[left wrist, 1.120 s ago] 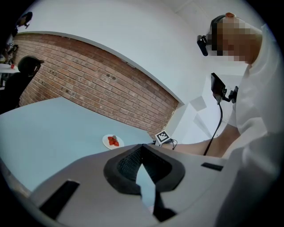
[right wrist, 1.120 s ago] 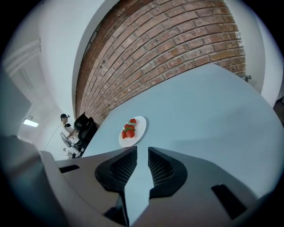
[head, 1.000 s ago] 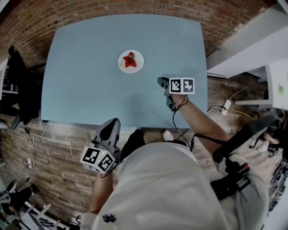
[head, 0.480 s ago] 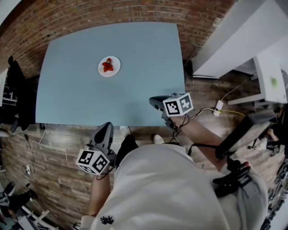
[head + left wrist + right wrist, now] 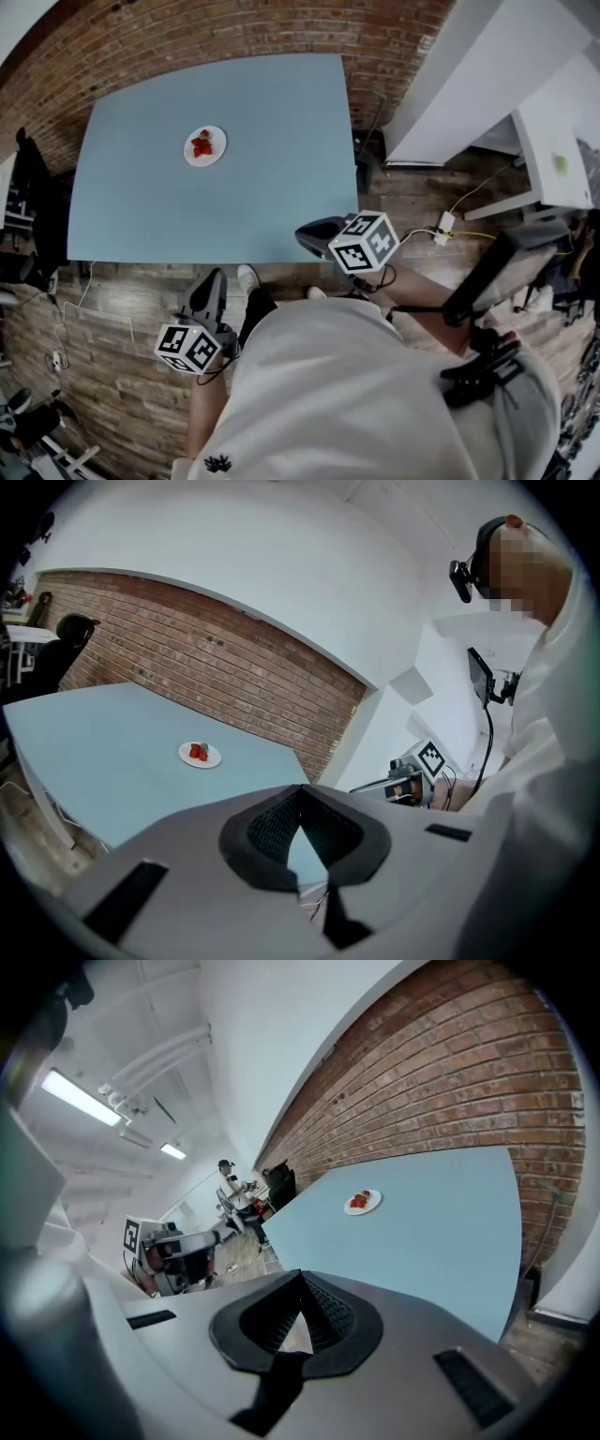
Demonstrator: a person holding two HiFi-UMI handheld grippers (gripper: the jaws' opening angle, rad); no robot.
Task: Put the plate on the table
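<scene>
A small white plate (image 5: 204, 146) with red strawberries rests on the light-blue table (image 5: 244, 197), towards its far left. It also shows in the left gripper view as the plate (image 5: 200, 755) and in the right gripper view as the plate (image 5: 362, 1202). Both grippers are well short of it, off the table's near edge. My left gripper (image 5: 211, 279) is low by my left side, jaws shut and empty (image 5: 300, 794). My right gripper (image 5: 306, 234) hangs just past the table's near right corner, its jaws closed on nothing (image 5: 302, 1283).
A brick wall (image 5: 234, 28) runs behind the table and brick-patterned floor lies below its near edge. A white counter (image 5: 553, 150) stands at the right, cables (image 5: 450, 225) trail on the floor, and a black chair (image 5: 33, 178) sits at the table's left end.
I have backed away from the table: the right gripper has drawn back from over the tabletop to past its near edge. The left gripper has dropped a little. The plate has stayed put.
</scene>
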